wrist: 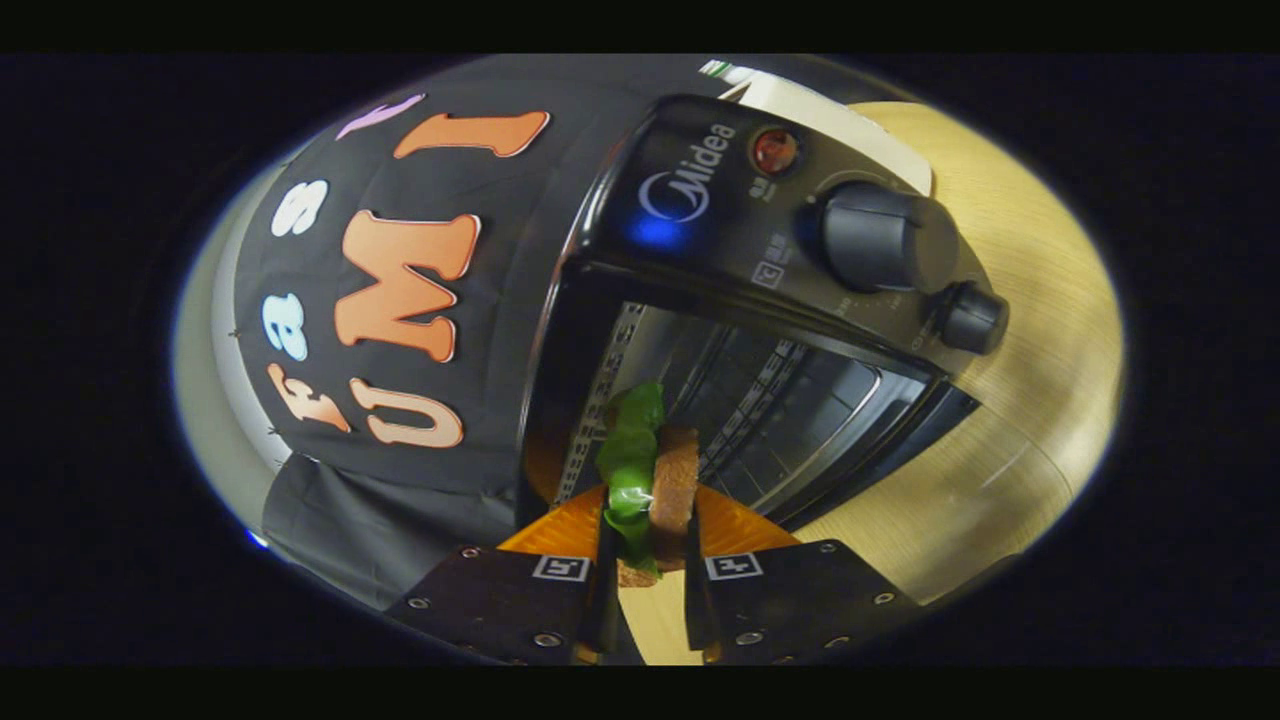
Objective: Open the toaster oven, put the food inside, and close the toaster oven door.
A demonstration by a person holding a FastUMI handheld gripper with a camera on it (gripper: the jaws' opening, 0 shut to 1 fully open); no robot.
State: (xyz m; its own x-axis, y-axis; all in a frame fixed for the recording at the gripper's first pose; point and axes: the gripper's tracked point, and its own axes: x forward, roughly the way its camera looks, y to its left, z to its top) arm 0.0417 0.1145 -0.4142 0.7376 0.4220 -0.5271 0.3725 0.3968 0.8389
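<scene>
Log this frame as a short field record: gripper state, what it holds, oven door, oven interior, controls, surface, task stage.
gripper: gripper shut on the sandwich
held item: sandwich, bread slices with green lettuce, clamped between both fingers
toaster oven: toaster oven just ahead of the fingers, view rolled so it appears tilted
door: door open, swung down
interior: wire rack visible, no food on it
controls: large knob, small knob, red indicator lamp
surface: wooden table
task stage: oven opened, food at the opening, not yet placed
</scene>
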